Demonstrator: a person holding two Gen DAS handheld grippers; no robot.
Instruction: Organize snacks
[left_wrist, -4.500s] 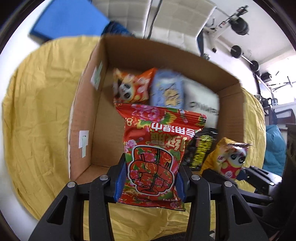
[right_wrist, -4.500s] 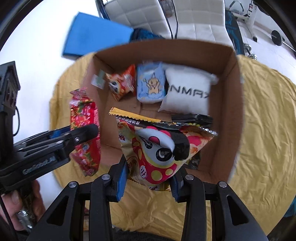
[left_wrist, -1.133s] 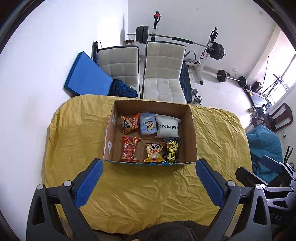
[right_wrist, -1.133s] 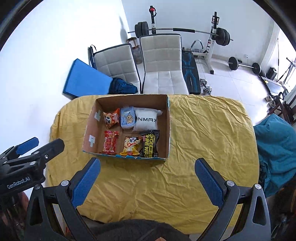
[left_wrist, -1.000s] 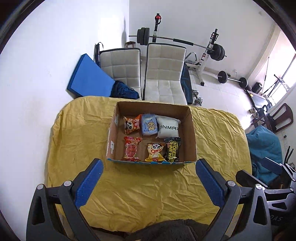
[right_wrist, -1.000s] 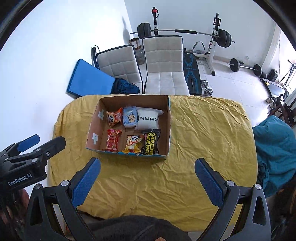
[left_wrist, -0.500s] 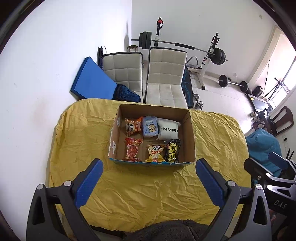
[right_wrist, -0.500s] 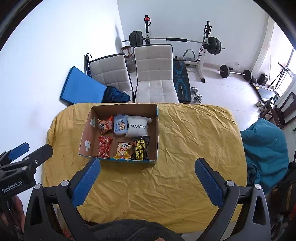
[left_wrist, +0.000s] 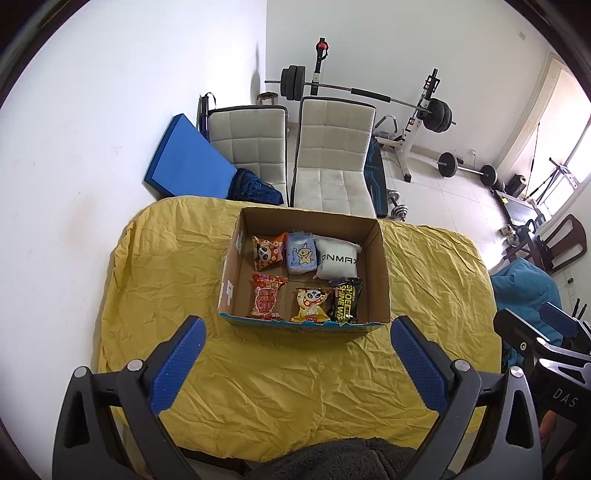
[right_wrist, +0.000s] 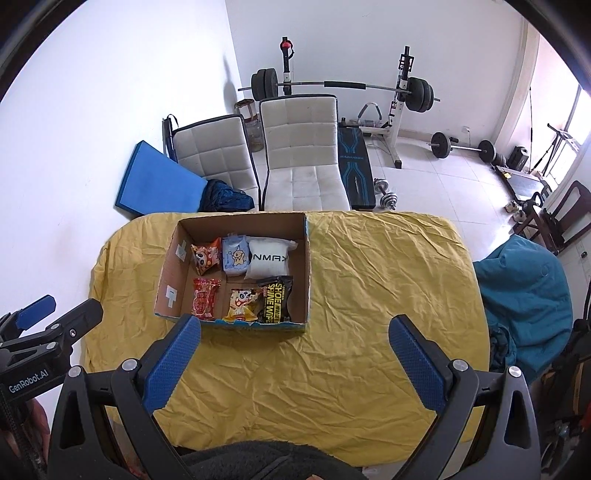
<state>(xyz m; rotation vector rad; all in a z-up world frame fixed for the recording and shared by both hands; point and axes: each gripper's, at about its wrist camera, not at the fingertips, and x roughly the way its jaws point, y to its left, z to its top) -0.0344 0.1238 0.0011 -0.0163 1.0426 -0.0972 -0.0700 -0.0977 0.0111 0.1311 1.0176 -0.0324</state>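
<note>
Brown cardboard box (left_wrist: 380, 266) on wrinkled yellow cloth (left_wrist: 166, 266). Inside, at 10 o'clock: orange panda-print packet (left_wrist: 267, 252); 12: pale blue pouch (left_wrist: 302, 253); 2: white pack (left_wrist: 338, 258), black lettering. At 7: red floral packet (left_wrist: 266, 297); 6: yellow panda packet (left_wrist: 311, 304); 5: black packet (left_wrist: 345, 300), seemingly yellow-lettered.

Table (left_wrist: 192, 258) draped in wrinkled yellow cloth (right_wrist: 369, 280). Open cardboard box (left_wrist: 382, 273) sits directly on cloth, toward far edge, left of centre in right wrist view. Rest of cloth bare.
</note>
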